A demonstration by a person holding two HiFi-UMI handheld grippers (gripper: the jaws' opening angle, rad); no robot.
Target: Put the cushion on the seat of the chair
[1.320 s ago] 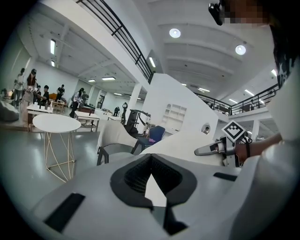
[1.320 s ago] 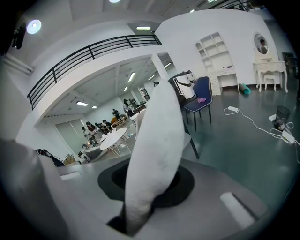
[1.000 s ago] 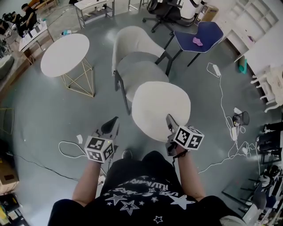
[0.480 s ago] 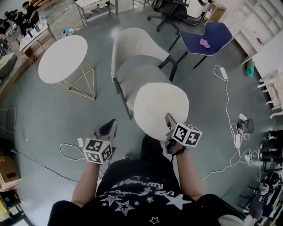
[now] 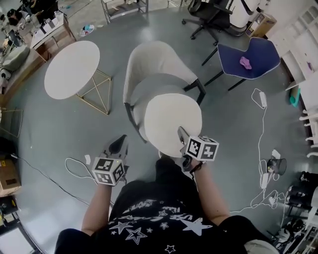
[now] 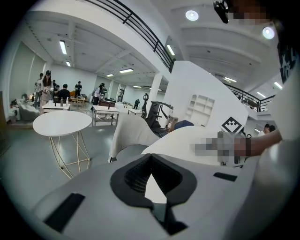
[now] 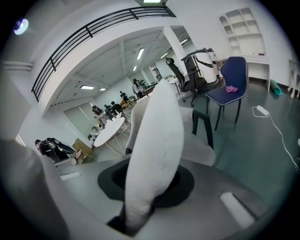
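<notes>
Your right gripper [image 5: 182,134] is clamped on the cushion [image 5: 173,121]. The near rim is pinched between the jaws, and in the right gripper view the white pad stands on edge, straight up out of them. Your left gripper [image 5: 119,144] is empty: the jaws are drawn together at the tips with nothing between them. It sits well apart from the cushion, out to its left over bare floor [image 5: 54,129].

Cushion position: round, white, gripped by that one rim only. In the head view it covers the front of the seat [image 5: 149,88] of the light grey chair [image 5: 151,55]. The rear of the seat and the curved backrest show beyond it. No view tells whether the cushion touches the seat. The left gripper view shows it tilted, with the chair behind it and to its left.

Around you:
- Left of the chair and apart from it, a round white table [image 5: 69,69] on a thin gold wire base.
- To the right, a blue chair [image 5: 253,49] with a small pink thing [image 5: 245,62] on its seat.
- At the top, a black office chair [image 5: 211,12].
- On the floor to the right, a white power strip [image 5: 259,98].
- At the left edge, a cardboard box [image 5: 9,176].
- Your black star-print shirt [image 5: 159,223] fills the bottom of the head view.
</notes>
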